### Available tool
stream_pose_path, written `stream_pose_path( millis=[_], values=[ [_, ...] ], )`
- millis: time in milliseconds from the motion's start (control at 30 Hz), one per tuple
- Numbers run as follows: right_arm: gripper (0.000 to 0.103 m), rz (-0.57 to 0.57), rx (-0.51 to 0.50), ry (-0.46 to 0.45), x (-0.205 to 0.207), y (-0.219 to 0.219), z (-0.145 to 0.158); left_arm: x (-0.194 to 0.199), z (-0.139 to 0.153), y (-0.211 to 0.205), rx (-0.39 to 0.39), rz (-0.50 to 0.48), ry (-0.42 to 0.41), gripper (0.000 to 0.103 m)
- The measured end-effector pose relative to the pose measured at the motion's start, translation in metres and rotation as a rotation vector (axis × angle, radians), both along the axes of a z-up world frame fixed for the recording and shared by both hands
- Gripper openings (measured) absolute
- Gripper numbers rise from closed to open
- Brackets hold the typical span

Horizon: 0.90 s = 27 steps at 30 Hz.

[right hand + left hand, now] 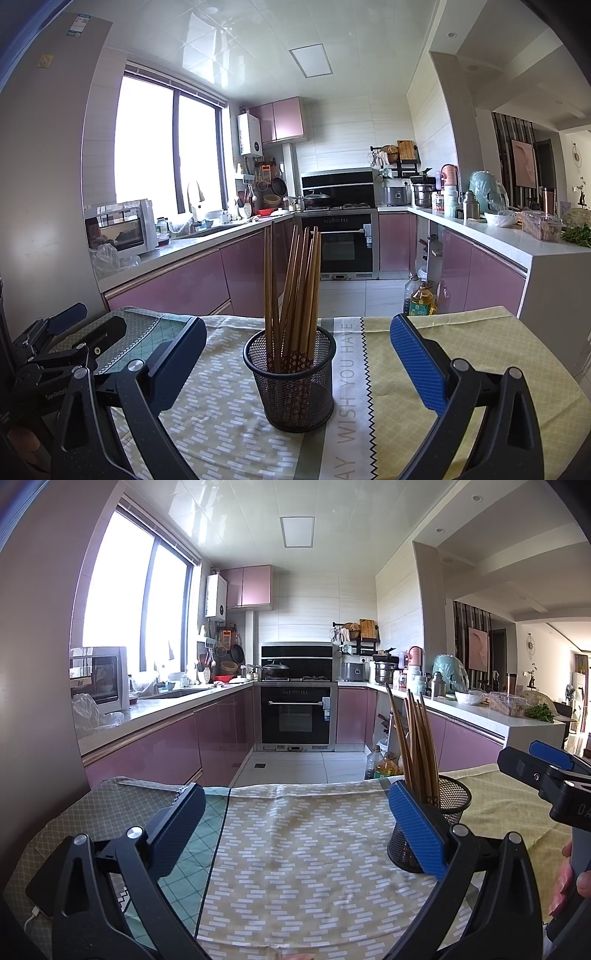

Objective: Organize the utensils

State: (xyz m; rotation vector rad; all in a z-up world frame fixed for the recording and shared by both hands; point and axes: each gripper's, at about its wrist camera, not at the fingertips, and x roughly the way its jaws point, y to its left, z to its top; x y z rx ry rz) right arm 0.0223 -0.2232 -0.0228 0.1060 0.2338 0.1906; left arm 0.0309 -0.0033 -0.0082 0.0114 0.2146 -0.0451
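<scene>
1. The left tool (295, 830) hangs spread wide and empty over the patterned cloth (295, 849) covering the surface.
2. One black mesh holder (291, 384) stands upright mid-surface between the right tool's fingers, not touching them; roughly eight wooden chopsticks (295, 288) stand inside, none loose, so sorting looks done.
3. The right tool (297, 365) is likewise spread and empty.

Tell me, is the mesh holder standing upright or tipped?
Upright: the mesh holder rests on its base, the chopsticks standing inside.
</scene>
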Motion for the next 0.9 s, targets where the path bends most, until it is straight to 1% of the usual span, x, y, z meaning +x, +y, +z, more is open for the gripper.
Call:
stream_pose_path(
  millis=[900],
  values=[
    [0.096, -0.002, 0.008, 0.003, -0.0011, -0.0001, 0.0006, -0.0009, 0.0031, 0.0014, -0.002, -0.005, 0.000, 0.098]
  ],
)
